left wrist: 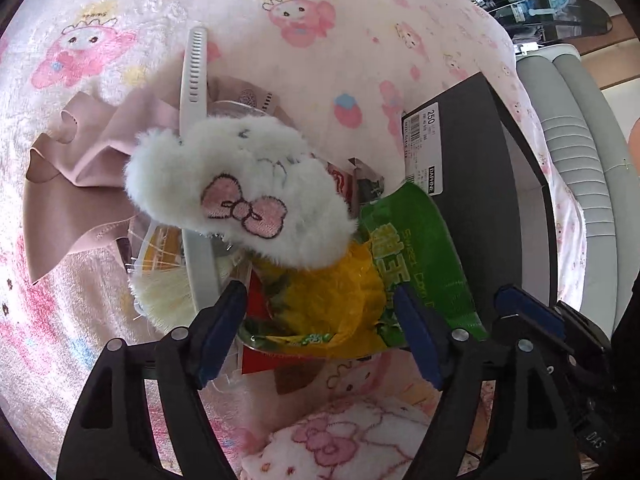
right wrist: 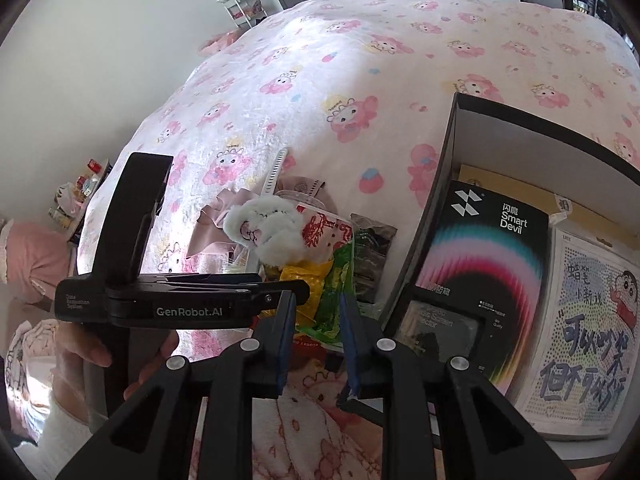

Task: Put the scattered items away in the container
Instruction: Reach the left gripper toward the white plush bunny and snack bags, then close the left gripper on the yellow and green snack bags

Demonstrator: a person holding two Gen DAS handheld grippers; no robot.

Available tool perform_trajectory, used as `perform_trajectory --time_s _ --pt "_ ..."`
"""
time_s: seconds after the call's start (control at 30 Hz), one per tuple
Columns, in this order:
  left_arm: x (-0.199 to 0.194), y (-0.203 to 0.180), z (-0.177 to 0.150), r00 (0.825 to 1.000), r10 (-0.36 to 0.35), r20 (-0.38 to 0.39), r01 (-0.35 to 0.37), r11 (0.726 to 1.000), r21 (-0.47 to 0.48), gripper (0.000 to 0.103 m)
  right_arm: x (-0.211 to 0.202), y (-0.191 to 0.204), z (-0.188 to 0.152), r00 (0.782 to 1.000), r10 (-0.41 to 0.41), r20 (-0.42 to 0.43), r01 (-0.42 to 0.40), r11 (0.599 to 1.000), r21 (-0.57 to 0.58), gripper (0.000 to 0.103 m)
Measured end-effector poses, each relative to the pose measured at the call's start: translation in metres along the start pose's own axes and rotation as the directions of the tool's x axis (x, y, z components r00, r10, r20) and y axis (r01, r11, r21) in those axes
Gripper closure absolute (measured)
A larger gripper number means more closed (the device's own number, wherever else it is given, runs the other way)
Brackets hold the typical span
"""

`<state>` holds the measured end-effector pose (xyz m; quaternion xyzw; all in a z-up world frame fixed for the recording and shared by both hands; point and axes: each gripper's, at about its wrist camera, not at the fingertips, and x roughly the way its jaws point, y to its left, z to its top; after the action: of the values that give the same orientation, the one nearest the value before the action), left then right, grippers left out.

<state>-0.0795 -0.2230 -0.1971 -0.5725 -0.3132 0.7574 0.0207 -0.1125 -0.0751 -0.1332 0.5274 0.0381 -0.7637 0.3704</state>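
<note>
While the green-and-yellow snack bag (left wrist: 352,292) lies at the near edge of the pile on the bed (left wrist: 340,40), its long axis runs from near-left to far-right, toward the dark box (left wrist: 472,168) on the right. The left claw (left wrist: 320,340) stands released and wide, its blue pads straddling the bag's near end without pressing it, so it looks the nearer one for the next pick. A fluffy white plush (left wrist: 236,188) overlaps the bag's far side, with a white comb (left wrist: 194,76) and pink cloth (left wrist: 80,176) farther left. The right claw (right wrist: 316,340) is narrowly parted and holds nothing, hovering near the box's left wall. Only the right view shows inside the box, where a black carton (right wrist: 488,260) and a cartoon-printed sheet (right wrist: 580,340) already lie.
</note>
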Motion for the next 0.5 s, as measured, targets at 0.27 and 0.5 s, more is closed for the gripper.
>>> perform_trajectory --time_s 0.27,0.5 --pt "-0.013 -0.013 -0.015 0.999 -0.045 -0.017 0.045 0.999 0.026 0.04 -0.027 -0.013 -0.011 0.998 0.006 0.055 -0.008 0.999 0.038 0.084" --pt "-0.014 -0.001 -0.026 0.998 -0.06 -0.015 0.06 0.998 -0.033 0.041 -0.034 -0.003 -0.013 0.998 0.045 0.045 -0.044 0.999 -0.02 0.084"
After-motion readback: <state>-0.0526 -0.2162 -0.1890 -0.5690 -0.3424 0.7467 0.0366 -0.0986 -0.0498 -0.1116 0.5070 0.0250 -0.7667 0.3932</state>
